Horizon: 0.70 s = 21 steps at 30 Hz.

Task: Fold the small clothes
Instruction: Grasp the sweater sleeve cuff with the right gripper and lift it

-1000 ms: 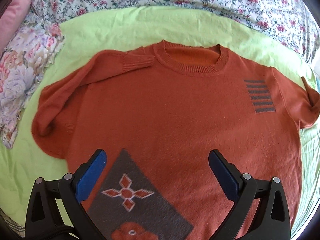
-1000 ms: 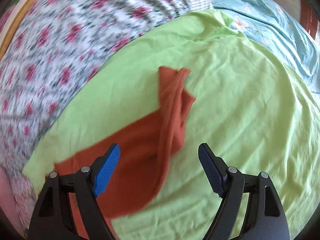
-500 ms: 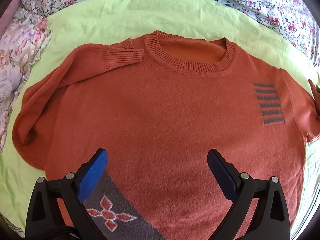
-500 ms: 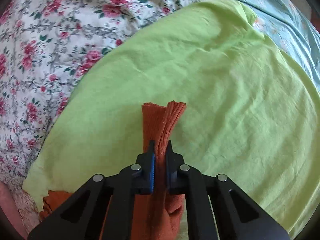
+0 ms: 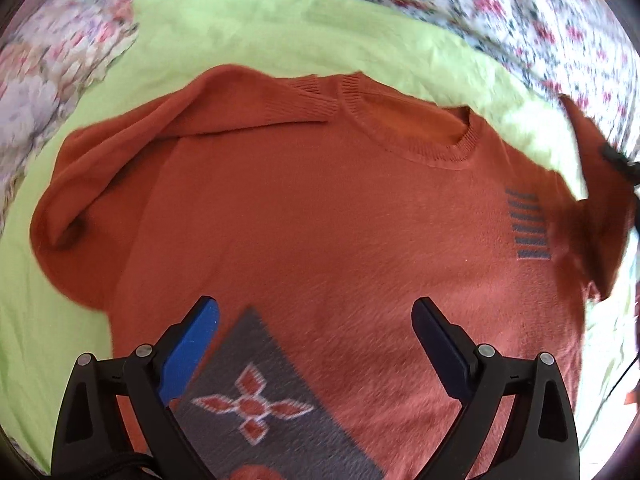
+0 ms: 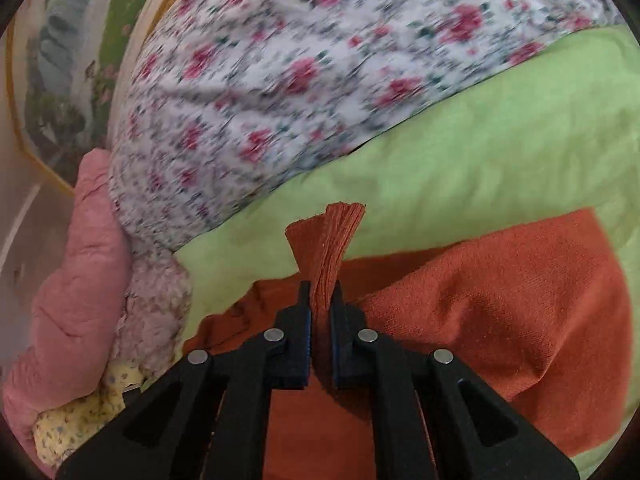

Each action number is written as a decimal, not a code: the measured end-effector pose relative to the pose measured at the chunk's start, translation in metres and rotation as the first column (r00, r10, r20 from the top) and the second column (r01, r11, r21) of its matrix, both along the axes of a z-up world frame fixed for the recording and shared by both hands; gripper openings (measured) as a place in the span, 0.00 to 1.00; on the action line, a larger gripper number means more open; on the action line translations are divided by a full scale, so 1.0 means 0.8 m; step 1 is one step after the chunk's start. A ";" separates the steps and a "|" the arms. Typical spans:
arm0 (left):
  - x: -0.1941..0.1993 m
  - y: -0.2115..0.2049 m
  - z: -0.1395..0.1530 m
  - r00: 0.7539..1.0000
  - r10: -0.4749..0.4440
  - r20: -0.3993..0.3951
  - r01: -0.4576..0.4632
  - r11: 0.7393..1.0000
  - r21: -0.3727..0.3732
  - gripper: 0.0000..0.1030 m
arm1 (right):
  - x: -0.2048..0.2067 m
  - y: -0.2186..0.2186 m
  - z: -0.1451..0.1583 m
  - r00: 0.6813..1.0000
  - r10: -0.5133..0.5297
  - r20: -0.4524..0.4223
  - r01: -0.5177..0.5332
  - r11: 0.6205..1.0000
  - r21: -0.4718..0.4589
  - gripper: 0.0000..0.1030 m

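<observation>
Right now your right gripper (image 6: 320,300) is clamped on the ribbed cuff (image 6: 326,240) of the sweater's sleeve, the cuff fanning out beyond its fingertips and lifted above the rust-orange sweater (image 5: 320,220). Your left gripper (image 5: 314,316) hangs over the sweater's lower front with its jaws spread wide, gripping nothing. The sweater lies front-up on the green sheet (image 5: 280,32), its other sleeve folded across toward the collar (image 5: 412,132). Beyond the sweater's collar, floral bedding (image 6: 300,60) borders the sheet.

The rust-orange sweater (image 5: 328,216) lies face-up, collar toward twelve o'clock, its three-o'clock sleeve (image 6: 328,248) lifted and bunched.
</observation>
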<state>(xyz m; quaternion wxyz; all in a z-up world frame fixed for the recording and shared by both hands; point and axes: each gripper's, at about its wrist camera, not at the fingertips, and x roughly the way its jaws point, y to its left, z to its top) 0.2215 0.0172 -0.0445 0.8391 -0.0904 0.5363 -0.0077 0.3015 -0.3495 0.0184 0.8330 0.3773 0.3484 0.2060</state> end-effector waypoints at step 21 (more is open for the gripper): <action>0.028 0.056 -0.049 0.995 0.054 -0.082 -0.070 0.978 -0.199 0.95 | -0.011 0.189 -0.041 0.967 0.237 -0.088 -0.234 0.971 0.048 0.48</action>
